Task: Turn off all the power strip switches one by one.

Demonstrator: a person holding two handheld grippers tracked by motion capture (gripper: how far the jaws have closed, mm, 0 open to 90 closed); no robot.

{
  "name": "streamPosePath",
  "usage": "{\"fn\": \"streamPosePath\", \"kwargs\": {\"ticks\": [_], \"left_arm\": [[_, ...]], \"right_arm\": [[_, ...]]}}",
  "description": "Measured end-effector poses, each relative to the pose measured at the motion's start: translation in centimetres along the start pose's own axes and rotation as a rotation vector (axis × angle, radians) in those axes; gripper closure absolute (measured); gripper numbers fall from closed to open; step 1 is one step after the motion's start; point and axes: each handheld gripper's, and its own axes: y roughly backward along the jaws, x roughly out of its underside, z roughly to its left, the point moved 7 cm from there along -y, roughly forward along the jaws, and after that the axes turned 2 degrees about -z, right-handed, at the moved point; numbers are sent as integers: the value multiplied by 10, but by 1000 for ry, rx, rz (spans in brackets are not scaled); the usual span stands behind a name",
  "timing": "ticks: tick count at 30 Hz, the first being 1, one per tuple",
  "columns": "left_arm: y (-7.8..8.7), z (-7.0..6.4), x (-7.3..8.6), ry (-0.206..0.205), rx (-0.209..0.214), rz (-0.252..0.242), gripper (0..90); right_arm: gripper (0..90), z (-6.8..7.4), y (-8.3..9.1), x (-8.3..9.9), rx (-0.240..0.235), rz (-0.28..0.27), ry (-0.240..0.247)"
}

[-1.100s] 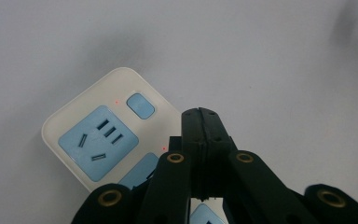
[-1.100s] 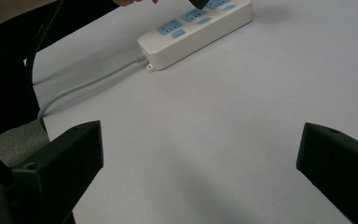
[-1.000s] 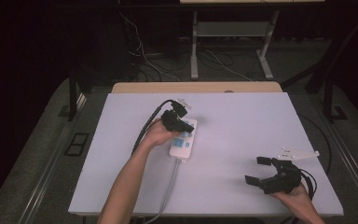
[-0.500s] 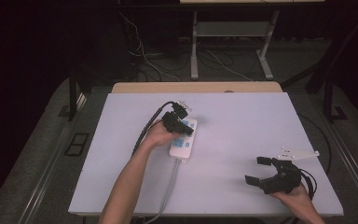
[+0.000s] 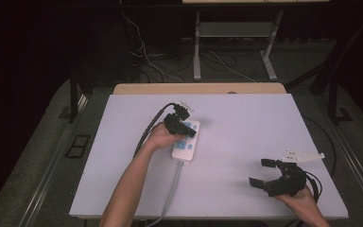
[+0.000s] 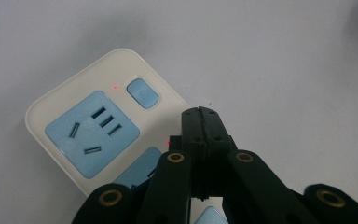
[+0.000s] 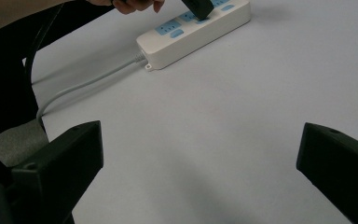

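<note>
While your right gripper [image 5: 267,176] waits near your edge of the table [image 5: 246,118], well to the right of the power strip [image 5: 186,140] and apart from it, its jaws stand wide with nothing between them, so the only hazard there is a careless sweep toward the strip's grey cord [image 5: 170,194], which runs off the near edge. Farther out, your left gripper [image 6: 200,117] sits over the middle of the strip, jaws pressed flat together and holding nothing, the tip poised at or just above a switch, though you cannot tell from these views whether it touches. From here, the likeliest slip is a push that lands off the button [image 6: 142,92] and onto the casing or into 1 of the blue sockets [image 6: 92,126]. Since the strip lies loose on the smooth table, a slanted press could skate it sideways or tip its far end. 2 small red lights suggest it is live, so keep the closed tip out of the slots.
</note>
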Motion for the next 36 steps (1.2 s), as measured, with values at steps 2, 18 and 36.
{"fn": "streamPosePath", "kwargs": {"ticks": [2, 18, 36], "left_arm": [[0, 1, 1, 11, 10, -12, 897], [2, 1, 6, 31, 18, -31, 898], [5, -3, -1, -17, -64, 6, 892]], "right_arm": [[3, 0, 0, 0, -2, -1, 1], [3, -1, 1, -1, -10, -3, -3], [3, -2, -1, 0, 1, 3, -4]]}}
